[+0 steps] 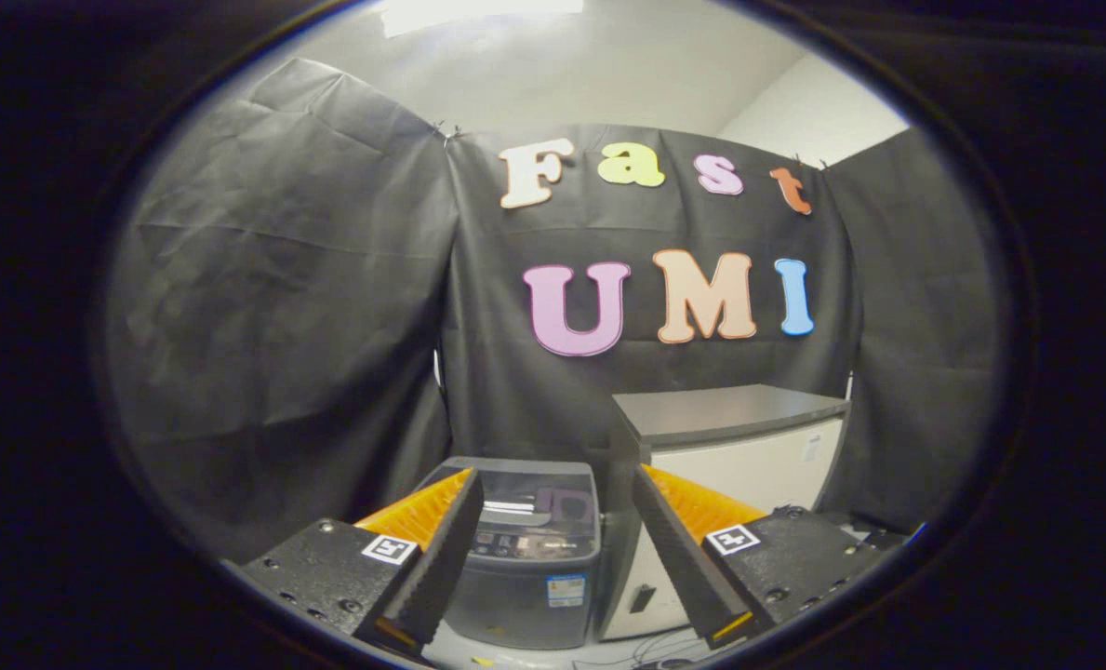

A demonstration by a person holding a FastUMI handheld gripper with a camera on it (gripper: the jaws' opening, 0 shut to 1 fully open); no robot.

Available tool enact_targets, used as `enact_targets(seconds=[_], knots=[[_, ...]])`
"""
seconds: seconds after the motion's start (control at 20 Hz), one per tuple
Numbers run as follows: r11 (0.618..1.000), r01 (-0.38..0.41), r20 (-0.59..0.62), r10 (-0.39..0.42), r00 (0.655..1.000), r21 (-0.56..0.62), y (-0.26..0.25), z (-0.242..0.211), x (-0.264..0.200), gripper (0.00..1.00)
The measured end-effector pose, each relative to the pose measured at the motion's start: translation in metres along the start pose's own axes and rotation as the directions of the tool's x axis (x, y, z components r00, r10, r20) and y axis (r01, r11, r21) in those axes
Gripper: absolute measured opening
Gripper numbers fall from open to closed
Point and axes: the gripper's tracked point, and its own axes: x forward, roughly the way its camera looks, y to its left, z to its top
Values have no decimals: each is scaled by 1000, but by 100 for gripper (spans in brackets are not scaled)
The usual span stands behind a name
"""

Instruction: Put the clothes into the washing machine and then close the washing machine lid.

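Gripper (557,558) held with its 2 fingers spread wide apart, nothing between the pads, both well short of any object. Framed in the gap and beyond the fingertips: small dark grey top-loading washing machine (526,568) on the floor, its smoky translucent lid (539,507) lying flat on top. Just beside its right flank, white box-shaped cabinet with a dark grey top (739,437), against the booth's black cloth wall (292,307).
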Motion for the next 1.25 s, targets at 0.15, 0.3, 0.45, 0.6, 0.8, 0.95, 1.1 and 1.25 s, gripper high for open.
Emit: enact_targets(seconds=[0.15,0.3,0.45,0.6,0.8,0.95,1.1,1.25], knots=[[1000,-14,-4,14,1000,28,3,-11,-7,97],[998,-35,-22,36,999,54,2,-21,-5,97],[997,-7,-28,9,1000,74,-10,-26,-8,96],[997,-7,-18,9,1000,76,-17,-17,-10,96],[995,7,40,-11,999,99,-33,6,-18,96],[992,33,74,-42,996,118,-47,20,-29,96],[991,31,119,-46,992,127,-47,42,-44,97],[995,29,150,-43,988,93,-48,56,-55,97]])
